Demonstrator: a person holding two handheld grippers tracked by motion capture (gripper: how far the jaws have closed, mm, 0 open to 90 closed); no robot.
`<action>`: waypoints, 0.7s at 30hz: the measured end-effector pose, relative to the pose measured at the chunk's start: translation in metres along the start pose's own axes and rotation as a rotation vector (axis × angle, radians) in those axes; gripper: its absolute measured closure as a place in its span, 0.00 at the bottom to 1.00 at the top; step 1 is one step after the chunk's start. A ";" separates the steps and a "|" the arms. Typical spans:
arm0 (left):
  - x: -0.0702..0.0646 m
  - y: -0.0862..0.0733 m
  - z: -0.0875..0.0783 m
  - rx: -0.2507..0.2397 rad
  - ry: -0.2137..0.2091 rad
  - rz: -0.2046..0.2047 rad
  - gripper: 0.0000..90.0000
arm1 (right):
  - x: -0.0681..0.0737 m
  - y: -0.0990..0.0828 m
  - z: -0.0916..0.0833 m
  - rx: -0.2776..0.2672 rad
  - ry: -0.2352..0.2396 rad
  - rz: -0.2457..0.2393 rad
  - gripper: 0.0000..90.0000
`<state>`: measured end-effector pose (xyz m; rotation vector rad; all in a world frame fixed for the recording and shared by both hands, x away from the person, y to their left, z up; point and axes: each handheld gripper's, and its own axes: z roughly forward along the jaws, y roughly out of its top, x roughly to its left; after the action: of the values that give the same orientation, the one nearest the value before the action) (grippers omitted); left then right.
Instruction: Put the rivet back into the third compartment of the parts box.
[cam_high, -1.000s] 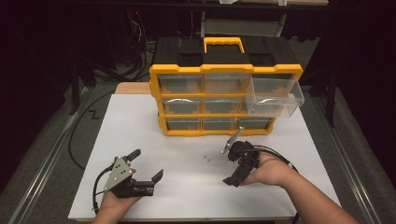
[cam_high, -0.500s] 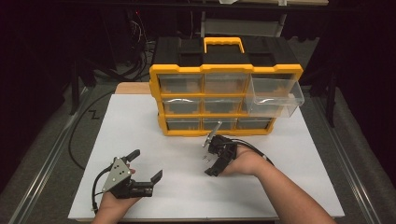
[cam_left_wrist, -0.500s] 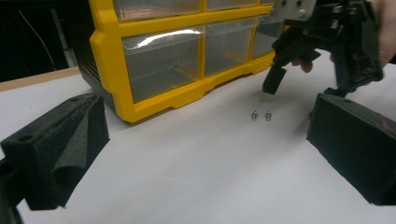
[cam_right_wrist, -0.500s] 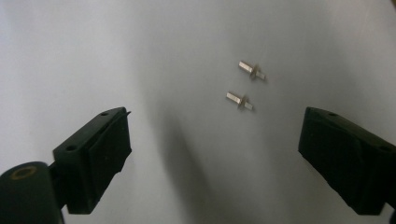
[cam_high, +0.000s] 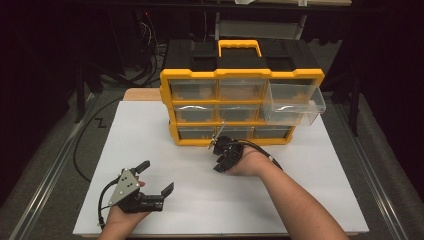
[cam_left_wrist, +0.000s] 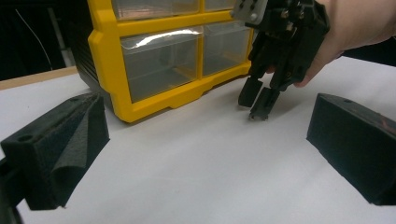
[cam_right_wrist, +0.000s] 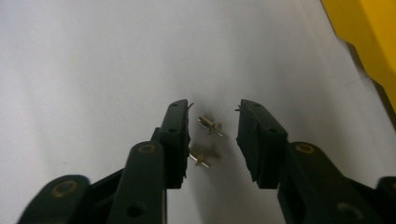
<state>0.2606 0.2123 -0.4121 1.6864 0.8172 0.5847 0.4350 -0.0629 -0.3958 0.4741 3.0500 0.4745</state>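
Note:
Two small metal rivets, one ahead of the other, lie on the white board in front of the organizer. My right gripper points down over them with both between its jaws. The jaws have just been closing; the pads stand apart from the rivets on each side. In the high view the right gripper hovers just before the bottom row of drawers. The left gripper view shows the right gripper tipped onto the board. My left gripper rests at the front left, open and empty.
A yellow and black drawer organizer stands at the back of the board, its yellow frame close by. Its right-hand top-row drawer is pulled out. Cables trail off the left side. A dark floor surrounds the table.
The right hand has moved left across the board to the front of the organizer, and its jaws have narrowed. The left gripper has stayed put.

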 end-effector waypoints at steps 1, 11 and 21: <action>0.000 0.000 0.000 -0.002 0.001 0.000 0.00 | 0.000 0.001 0.001 0.008 0.001 -0.004 0.74; 0.000 0.000 0.000 -0.002 0.001 -0.001 0.00 | 0.002 0.004 0.007 0.028 -0.024 -0.048 0.93; 0.000 0.000 0.001 0.000 0.002 0.004 0.00 | 0.008 -0.004 -0.015 -0.023 0.023 -0.049 0.93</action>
<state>0.2614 0.2120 -0.4126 1.6886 0.8155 0.5896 0.4256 -0.0682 -0.3823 0.3955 3.0663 0.5152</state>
